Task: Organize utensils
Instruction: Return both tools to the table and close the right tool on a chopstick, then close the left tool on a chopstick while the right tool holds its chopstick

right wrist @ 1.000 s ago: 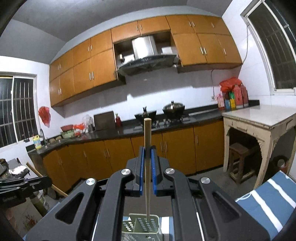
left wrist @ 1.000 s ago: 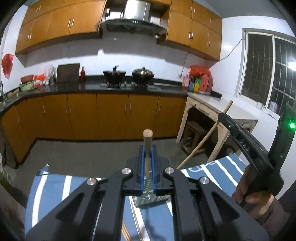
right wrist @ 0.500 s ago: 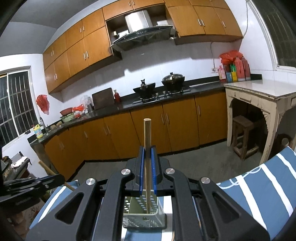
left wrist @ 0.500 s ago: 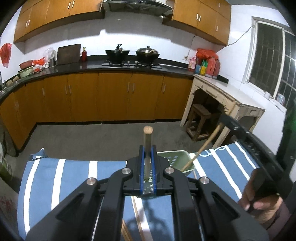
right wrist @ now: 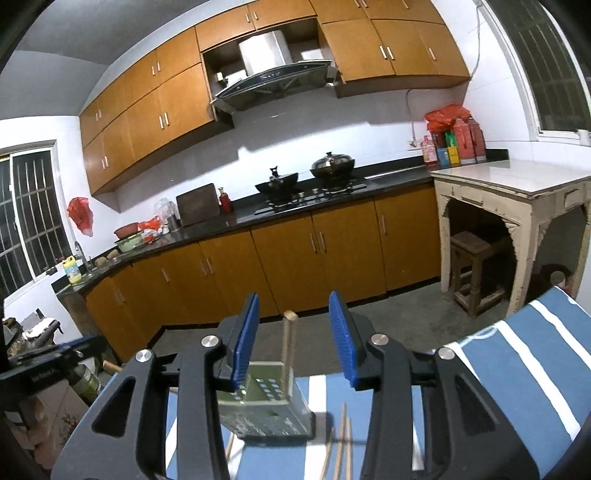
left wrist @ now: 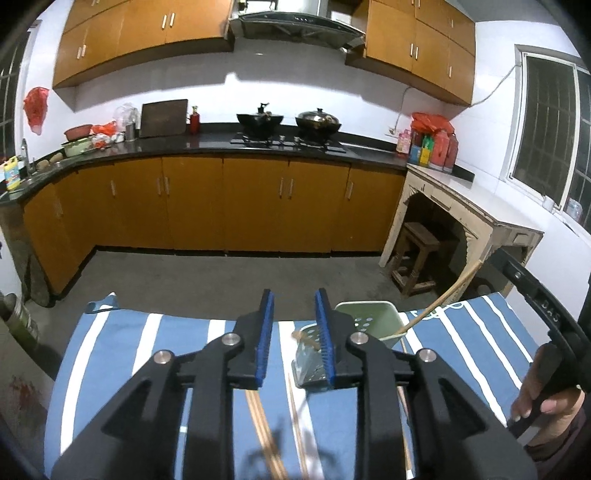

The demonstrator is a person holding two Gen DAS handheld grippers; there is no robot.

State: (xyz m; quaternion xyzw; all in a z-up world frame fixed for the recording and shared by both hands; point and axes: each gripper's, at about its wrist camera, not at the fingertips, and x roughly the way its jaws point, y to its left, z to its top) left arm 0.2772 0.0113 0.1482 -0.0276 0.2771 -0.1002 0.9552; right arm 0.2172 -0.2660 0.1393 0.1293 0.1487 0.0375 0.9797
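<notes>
Matt black plastic claws (left wrist: 291, 332) carry ribbed blue rubbery pads (right wrist: 245, 338). The perforated holder (right wrist: 267, 410) looks like pale green plastic, the chopsticks (left wrist: 264, 432) bare wood, the striped blue cloth (left wrist: 147, 354) soft and matt.

A home kitchen, plainly lived in; orange-brown wall cabinets (left wrist: 147, 29) run across the top of the frame, matching base cabinets (left wrist: 221, 206) fill the middle band under a dark countertop (left wrist: 207, 146); a steel range hood (right wrist: 273, 79) hangs at upper centre over a gas hob (left wrist: 288, 142) carrying a black wok (left wrist: 259, 120) and a lidded pan (left wrist: 317, 120); a cutting board (left wrist: 164, 118) leans on the white tiled wall left of centre; bottles (right wrist: 456, 138) crowd the counter's right end; barred windows (left wrist: 550, 133) sit at the frame edges; a wooden stool (right wrist: 474, 273) stands under a pale side table (right wrist: 517, 184) at right.
</notes>
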